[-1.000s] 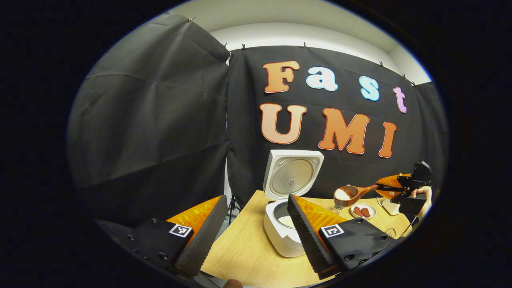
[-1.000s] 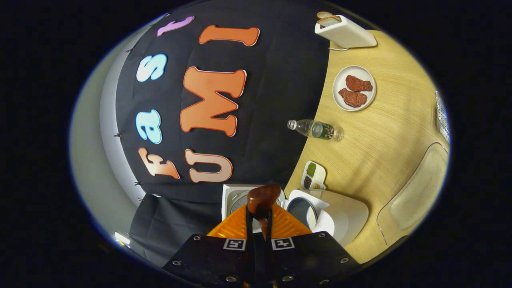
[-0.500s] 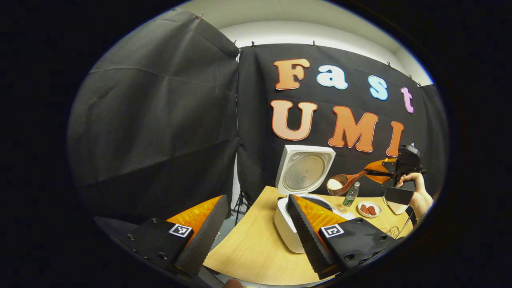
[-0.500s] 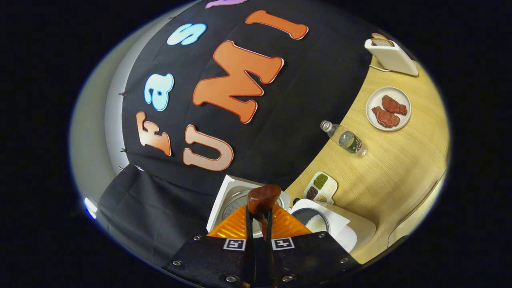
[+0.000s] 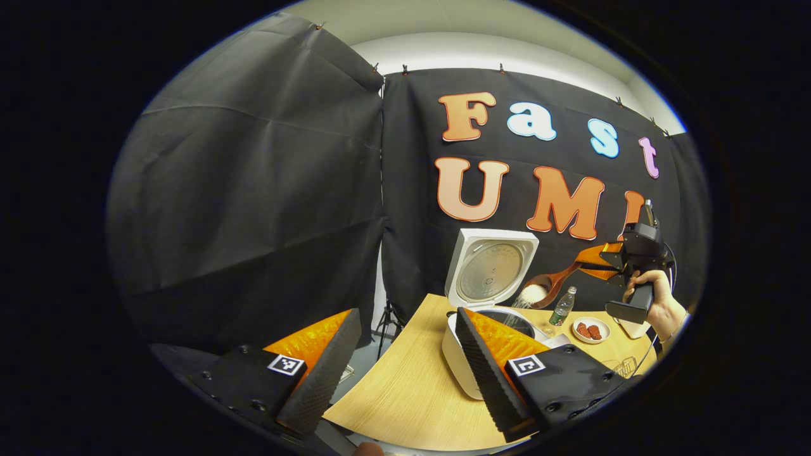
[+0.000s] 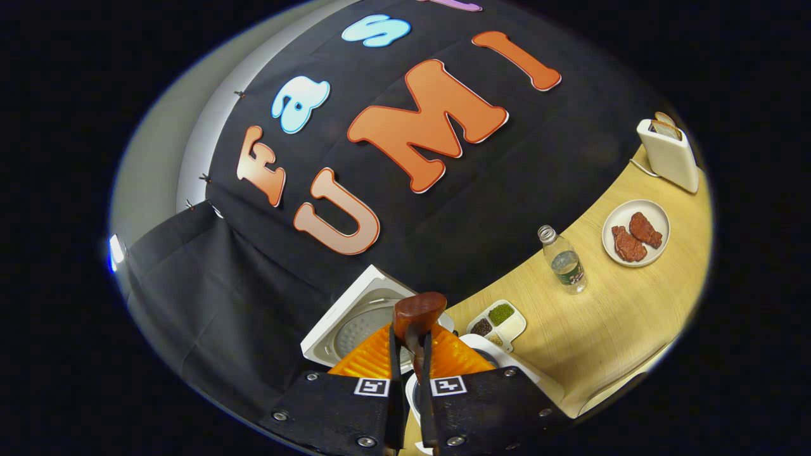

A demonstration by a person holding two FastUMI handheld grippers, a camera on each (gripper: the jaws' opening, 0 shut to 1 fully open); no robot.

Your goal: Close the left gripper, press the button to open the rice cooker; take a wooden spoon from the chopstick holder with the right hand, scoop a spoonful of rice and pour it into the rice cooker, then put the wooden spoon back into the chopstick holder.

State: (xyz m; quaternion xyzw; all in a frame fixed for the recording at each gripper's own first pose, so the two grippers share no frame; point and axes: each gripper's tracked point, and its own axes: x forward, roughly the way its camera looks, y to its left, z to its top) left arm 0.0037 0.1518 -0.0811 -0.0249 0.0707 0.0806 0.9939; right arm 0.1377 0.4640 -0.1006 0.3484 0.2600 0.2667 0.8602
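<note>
The white rice cooker (image 5: 459,364) stands open on the wooden table, its lid (image 5: 491,269) upright. Above the pot, my right gripper (image 5: 586,265), held by a hand (image 5: 656,307), is shut on the handle of the wooden spoon (image 5: 551,285). The spoon is tipped, and white rice (image 5: 529,297) spills from its bowl toward the pot. In the right gripper view, the spoon's bowl (image 6: 418,310) shows from behind between the fingers of my right gripper (image 6: 408,345), over the cooker lid (image 6: 355,323). My left gripper (image 5: 402,373) hangs open in front of the cooker, holding nothing.
Behind the cooker lie a divided dish of grains (image 6: 497,320), a water bottle (image 6: 564,263), a plate with two pieces of meat (image 6: 656,218) and a white toaster (image 6: 668,155). The table's left edge (image 5: 380,373) drops off beside the cooker.
My right gripper has rolled and tipped the spoon, so rice now falls toward the pot. My left gripper has drawn back a little and stays open.
</note>
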